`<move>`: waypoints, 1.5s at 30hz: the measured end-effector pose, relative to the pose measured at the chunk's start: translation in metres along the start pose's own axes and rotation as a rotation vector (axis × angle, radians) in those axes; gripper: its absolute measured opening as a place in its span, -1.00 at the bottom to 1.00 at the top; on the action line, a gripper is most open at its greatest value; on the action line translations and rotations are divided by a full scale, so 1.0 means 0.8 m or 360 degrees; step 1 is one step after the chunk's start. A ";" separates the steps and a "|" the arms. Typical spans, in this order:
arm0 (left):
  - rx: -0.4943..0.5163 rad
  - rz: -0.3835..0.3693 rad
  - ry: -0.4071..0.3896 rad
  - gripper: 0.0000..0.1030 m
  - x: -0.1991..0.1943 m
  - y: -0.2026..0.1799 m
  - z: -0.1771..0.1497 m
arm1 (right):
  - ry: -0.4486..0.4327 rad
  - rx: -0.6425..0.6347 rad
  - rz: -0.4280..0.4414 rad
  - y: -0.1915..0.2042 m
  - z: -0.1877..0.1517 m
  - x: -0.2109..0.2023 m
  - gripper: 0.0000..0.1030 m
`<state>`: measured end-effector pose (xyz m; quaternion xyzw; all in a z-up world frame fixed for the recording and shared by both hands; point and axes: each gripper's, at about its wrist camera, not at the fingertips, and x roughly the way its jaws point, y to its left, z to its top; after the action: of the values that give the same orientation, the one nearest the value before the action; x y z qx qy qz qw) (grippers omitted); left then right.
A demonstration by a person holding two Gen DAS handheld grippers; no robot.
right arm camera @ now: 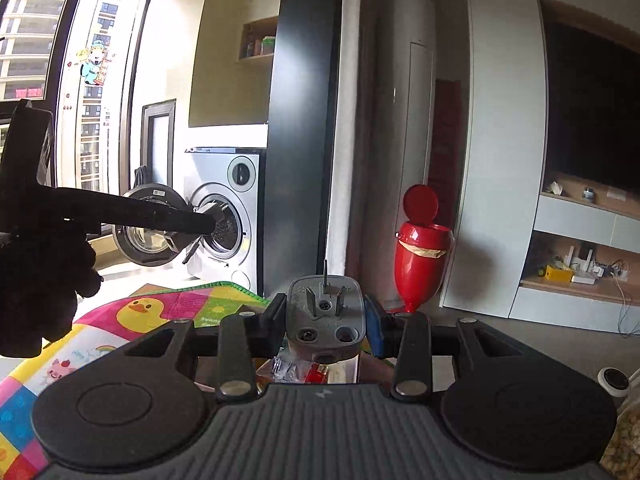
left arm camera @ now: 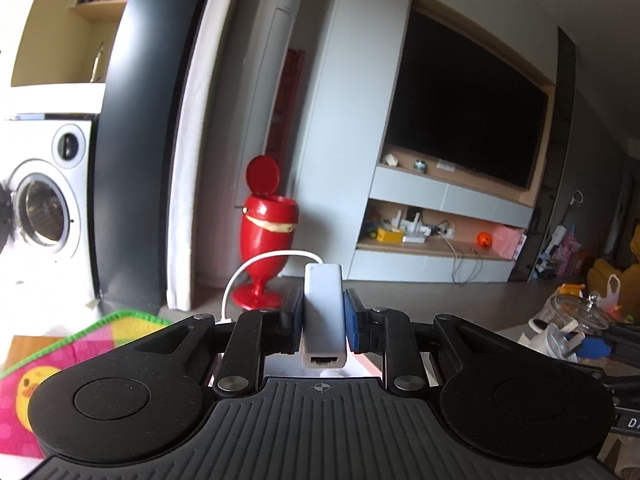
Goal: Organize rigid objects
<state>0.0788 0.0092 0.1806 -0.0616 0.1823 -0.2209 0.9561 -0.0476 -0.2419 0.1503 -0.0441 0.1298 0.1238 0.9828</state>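
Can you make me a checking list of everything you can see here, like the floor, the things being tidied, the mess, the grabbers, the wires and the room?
Surface: colourful duck play mat lies below the grippers.
Job's things: white adapter with a network port, and grey three-pin plug, both held up in the air.
Clutter: glass jar and other bits at the right edge of the left wrist view.
Grippers: left gripper is shut on the adapter; right gripper is shut on the plug.
Cables: white cable loops from the adapter.
Surroundings: washing machine with its door open, red bin with its lid up, dark TV.
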 end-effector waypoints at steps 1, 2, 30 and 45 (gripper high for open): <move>-0.0011 0.0002 0.0029 -0.53 0.018 0.003 -0.003 | 0.0020 -0.0009 -0.0012 0.000 -0.006 0.006 -0.24; -0.0019 0.0008 0.0050 -0.53 0.032 0.004 -0.006 | 0.0038 -0.0016 -0.0017 0.000 -0.013 0.013 -0.24; -0.0314 0.0234 0.0237 -0.55 -0.015 0.096 -0.107 | 0.0551 0.0320 0.0284 0.047 -0.038 0.221 -0.24; 0.0038 0.0507 0.0653 -0.53 -0.084 0.062 -0.227 | 0.0599 0.0149 0.0033 0.055 -0.105 0.115 0.62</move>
<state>-0.0261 0.0764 0.0240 0.0254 0.3771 -0.0775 0.9226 0.0068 -0.1877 0.0430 -0.0194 0.3173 0.1173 0.9409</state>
